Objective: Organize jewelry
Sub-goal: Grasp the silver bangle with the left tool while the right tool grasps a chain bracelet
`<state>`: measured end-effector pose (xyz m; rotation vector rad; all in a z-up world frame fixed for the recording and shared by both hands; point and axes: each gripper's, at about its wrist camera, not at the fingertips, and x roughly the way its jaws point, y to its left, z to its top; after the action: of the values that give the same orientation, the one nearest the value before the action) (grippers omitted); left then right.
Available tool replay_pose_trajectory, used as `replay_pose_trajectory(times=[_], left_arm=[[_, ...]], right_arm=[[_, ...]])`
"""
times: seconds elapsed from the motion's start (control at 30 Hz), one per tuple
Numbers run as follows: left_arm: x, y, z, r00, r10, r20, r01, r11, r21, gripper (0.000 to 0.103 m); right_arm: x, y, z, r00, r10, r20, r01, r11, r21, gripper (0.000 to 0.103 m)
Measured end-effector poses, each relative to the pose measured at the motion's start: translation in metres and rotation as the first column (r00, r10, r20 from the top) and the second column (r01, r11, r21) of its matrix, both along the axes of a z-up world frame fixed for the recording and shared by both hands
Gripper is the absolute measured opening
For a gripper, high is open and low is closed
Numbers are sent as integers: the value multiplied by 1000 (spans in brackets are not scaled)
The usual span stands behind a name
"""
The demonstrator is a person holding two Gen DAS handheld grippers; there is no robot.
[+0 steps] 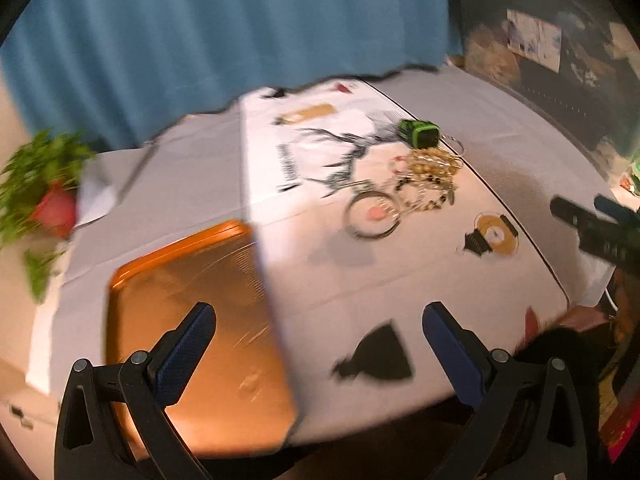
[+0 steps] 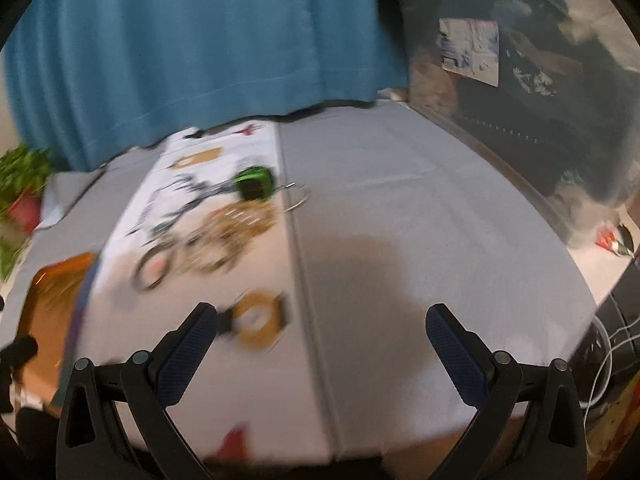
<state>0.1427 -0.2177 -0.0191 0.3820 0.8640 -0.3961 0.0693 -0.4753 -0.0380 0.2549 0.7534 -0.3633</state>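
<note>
A heap of jewelry [image 1: 424, 176] lies on the printed white cloth: gold chains, dark beads and a silver bangle [image 1: 372, 214]. It also shows blurred in the right wrist view [image 2: 224, 232]. An orange tray [image 1: 192, 332] sits at the front left, partly under the cloth's edge; it also shows in the right wrist view [image 2: 52, 296]. My left gripper [image 1: 318, 344] is open and empty above the tray's right edge. My right gripper [image 2: 320, 348] is open and empty over the grey cloth, right of the jewelry; it also shows in the left wrist view [image 1: 588, 224].
A green and black box [image 1: 420, 134] stands just behind the jewelry. A potted plant [image 1: 44, 184] stands at the far left. A blue curtain [image 1: 224, 40] hangs behind the table. Dark cluttered shelves [image 2: 520, 100] are at the right. The table's near edge [image 1: 400, 416] is close below my left gripper.
</note>
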Motion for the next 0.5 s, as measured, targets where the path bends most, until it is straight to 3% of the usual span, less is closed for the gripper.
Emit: replay_pose_trajectory(times=[0.23,0.5], left_arm=[[74,-64,-43,993,-49,-105,54,997,50,103],[122,-87,-82,976,-60,-207,77,994,76,103]], right_arm=[[104,-59,-26,997,19,-73,-16,999,45,103],[180,-69,-67,981,105,-161,-100,994,39,103]])
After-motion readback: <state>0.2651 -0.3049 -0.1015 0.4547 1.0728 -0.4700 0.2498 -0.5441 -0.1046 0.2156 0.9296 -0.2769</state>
